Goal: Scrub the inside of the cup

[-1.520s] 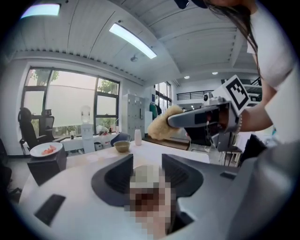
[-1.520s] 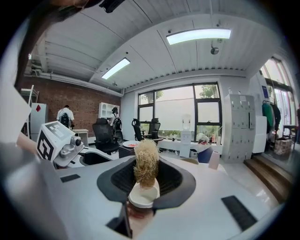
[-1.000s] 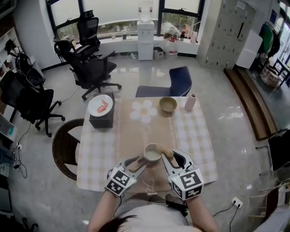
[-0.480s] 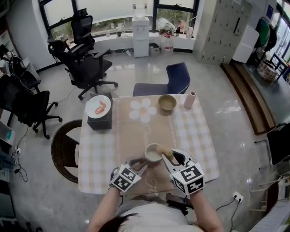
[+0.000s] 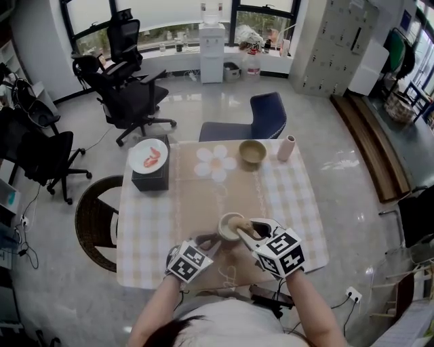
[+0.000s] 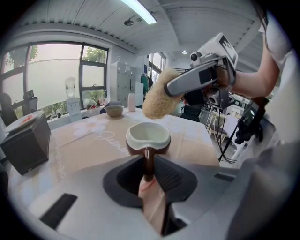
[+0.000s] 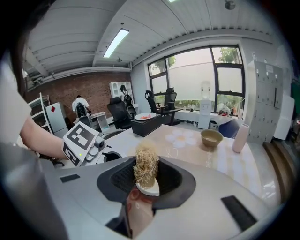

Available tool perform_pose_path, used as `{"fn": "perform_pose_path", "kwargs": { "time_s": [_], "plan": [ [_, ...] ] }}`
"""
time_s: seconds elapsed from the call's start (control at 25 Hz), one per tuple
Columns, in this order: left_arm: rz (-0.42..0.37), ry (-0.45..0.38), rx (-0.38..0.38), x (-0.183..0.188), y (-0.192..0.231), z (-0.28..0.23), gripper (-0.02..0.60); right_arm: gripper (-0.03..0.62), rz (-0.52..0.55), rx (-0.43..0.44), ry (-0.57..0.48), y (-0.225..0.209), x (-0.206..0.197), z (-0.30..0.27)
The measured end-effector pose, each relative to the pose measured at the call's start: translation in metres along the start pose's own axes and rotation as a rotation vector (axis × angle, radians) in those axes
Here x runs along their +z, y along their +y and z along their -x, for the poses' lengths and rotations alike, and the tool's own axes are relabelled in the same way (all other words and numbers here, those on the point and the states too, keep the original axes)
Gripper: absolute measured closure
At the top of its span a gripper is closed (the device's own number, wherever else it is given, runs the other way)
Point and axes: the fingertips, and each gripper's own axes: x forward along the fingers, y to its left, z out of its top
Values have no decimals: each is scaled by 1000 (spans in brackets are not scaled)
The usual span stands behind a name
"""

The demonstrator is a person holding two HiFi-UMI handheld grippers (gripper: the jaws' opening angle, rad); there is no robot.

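Head view shows one cup [image 5: 223,230], one brush [image 5: 239,226], one bowl [image 5: 252,152], one plate [image 5: 149,155].

Glossy grey floor [image 5: 224,101], black office chairs [image 5: 129,101], tall windows [image 5: 176,13], checked table [image 5: 146,217]

1 cup [image 5: 228,228], 1 brush [image 6: 158,99], 1 bowl [image 5: 252,152], 1 plate [image 5: 144,150], 1 box [image 5: 150,179].

Our left gripper [image 5: 207,242], whose jaws were spread wide just left of the cup [image 5: 230,226], now has them closing, and the cup's handle [image 6: 148,161] stands between them. Our right gripper [image 5: 247,230], a second ago just right of the cup, swings in toward it, so the brush [image 5: 239,227] it carries moves from beside the cup's right rim to above the opening. We also lean slightly forward toward the cup.
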Motion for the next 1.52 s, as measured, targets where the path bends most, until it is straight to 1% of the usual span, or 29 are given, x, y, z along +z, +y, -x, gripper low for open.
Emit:
{"fn": "perform_pose_path", "kwargs": {
  "time_s": [0.2, 0.28, 0.4, 0.6, 0.72, 0.88, 1.08, 1.52],
  "plan": [
    [7, 4, -10, 0, 1, 1, 512, 494, 34, 120, 94, 13, -7, -15],
    [9, 3, -15, 2, 1, 3, 512, 494, 68, 120, 135, 13, -11, -21],
    [11, 7, -23, 2, 0, 2, 512, 494, 116, 87, 189, 7, -16, -32],
    [11, 12, -34, 2, 0, 2, 512, 496, 140, 134, 281, 12, -26, -46],
    [14, 12, -40, 1, 0, 1, 512, 496, 142, 144, 291, 11, -25, -51],
    [17, 13, -45, 0, -1, 1, 512, 496, 126, 134, 276, 4, -20, -55],
    [19, 19, -57, 1, -1, 1, 512, 496, 138, 104, 285, -6, -18, -59],
    [14, 31, -75, 1, -1, 2, 512, 496, 248, 38, 373, -25, -26, -63]
  ]
}}
